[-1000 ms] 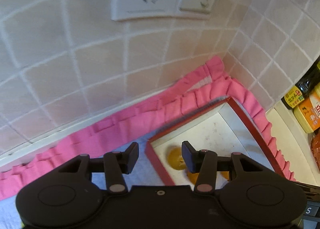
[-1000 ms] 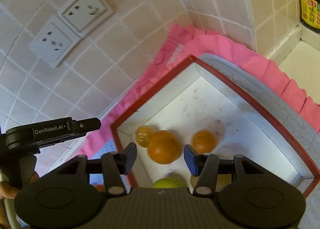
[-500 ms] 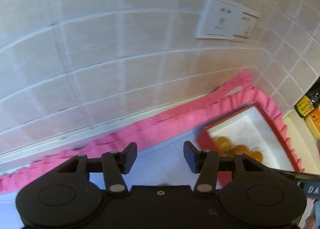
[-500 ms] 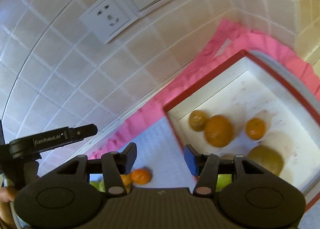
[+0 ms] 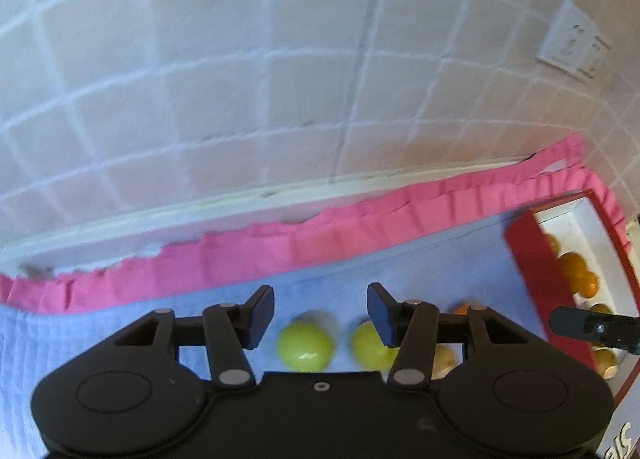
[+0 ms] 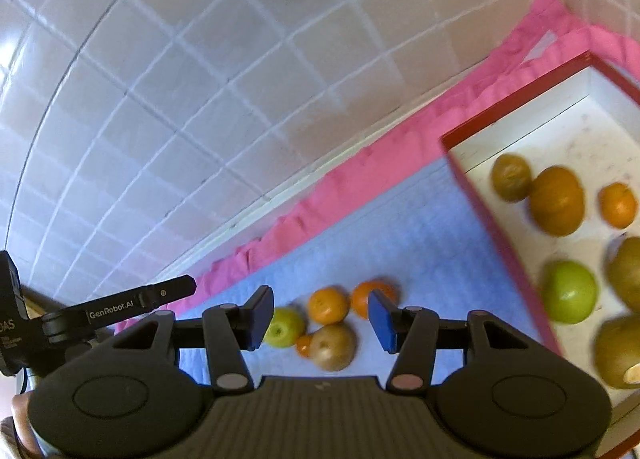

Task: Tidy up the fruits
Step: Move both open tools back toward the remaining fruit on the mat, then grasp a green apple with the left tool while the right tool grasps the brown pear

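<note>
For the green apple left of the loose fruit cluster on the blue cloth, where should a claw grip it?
Grip the green apple across its round middle, coming from above: its stem dimple faces up, the brownish fruit crowds its right, and its left side looks free.

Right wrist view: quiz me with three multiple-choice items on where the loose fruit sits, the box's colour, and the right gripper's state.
1. Where is the loose fruit cluster?
A. on the blue mat
B. inside the box
C. on the pink cloth

2. What colour is the box outside?
A. green
B. red
C. black

3. What is the right gripper doing?
A. clamped on an orange
B. clamped on an apple
C. open, holding nothing

Answers: 1 A, the cluster lies on the blue mat left of the box. 2 B, its rim and wall are red. 3 C, the jaws stand apart above the fruit.
</note>
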A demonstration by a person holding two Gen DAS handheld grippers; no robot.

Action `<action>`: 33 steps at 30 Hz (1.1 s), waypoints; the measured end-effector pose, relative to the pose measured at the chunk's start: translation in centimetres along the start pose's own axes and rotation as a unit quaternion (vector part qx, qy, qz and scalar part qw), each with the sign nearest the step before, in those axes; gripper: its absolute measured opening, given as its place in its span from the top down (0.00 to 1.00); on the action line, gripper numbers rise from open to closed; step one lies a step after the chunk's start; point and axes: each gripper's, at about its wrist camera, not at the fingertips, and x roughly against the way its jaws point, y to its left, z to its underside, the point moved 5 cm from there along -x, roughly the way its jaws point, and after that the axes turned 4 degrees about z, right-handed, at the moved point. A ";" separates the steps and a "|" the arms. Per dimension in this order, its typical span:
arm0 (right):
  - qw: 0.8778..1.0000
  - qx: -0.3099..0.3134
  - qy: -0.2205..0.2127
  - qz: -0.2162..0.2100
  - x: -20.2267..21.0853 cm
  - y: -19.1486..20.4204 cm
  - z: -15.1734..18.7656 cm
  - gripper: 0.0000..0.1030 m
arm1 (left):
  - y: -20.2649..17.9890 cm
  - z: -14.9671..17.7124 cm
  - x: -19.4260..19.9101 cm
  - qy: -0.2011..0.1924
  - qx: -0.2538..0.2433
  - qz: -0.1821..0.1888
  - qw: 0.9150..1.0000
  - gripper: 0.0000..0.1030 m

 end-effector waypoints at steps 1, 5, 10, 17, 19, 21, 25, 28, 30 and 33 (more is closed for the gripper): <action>1.000 0.000 0.004 -0.001 -0.5 0.3 0.3 0.47 | 0.7 0.4 -0.2 0.004 0.004 -0.001 1.000 0.41; 1.000 -0.005 0.022 0.001 -2.5 0.9 1.3 0.47 | 2.3 1.7 -1.2 0.015 0.013 0.012 1.000 0.41; 0.998 -0.028 0.049 0.004 -5.3 0.3 2.7 0.47 | 3.0 3.4 -2.4 0.021 0.008 0.029 0.999 0.41; 0.995 -0.069 0.076 0.004 -8.2 -1.2 4.1 0.49 | 2.3 4.7 -4.1 0.035 -0.017 0.065 0.997 0.41; 0.994 -0.070 0.079 0.008 -8.8 -1.4 4.4 0.49 | 2.1 4.9 -4.3 0.037 -0.020 0.078 0.996 0.41; 0.994 -0.075 0.082 0.008 -9.4 -1.7 4.5 0.49 | 2.0 5.0 -4.7 0.040 -0.025 0.082 0.995 0.41; 0.993 -0.083 0.084 0.007 -10.0 -1.7 4.7 0.49 | 1.6 5.0 -5.6 0.044 -0.043 0.076 0.995 0.40; 0.993 -0.085 0.086 0.009 -10.4 -1.7 4.9 0.51 | 1.5 5.0 -5.9 0.046 -0.061 0.061 0.995 0.39; 0.993 -0.086 0.084 0.009 -10.5 -1.6 5.0 0.51 | 1.5 4.9 -6.1 0.048 -0.070 0.052 0.995 0.39; 0.993 -0.088 0.083 0.009 -10.8 -1.4 4.9 0.51 | 1.5 4.9 -6.4 0.049 -0.083 0.040 0.995 0.39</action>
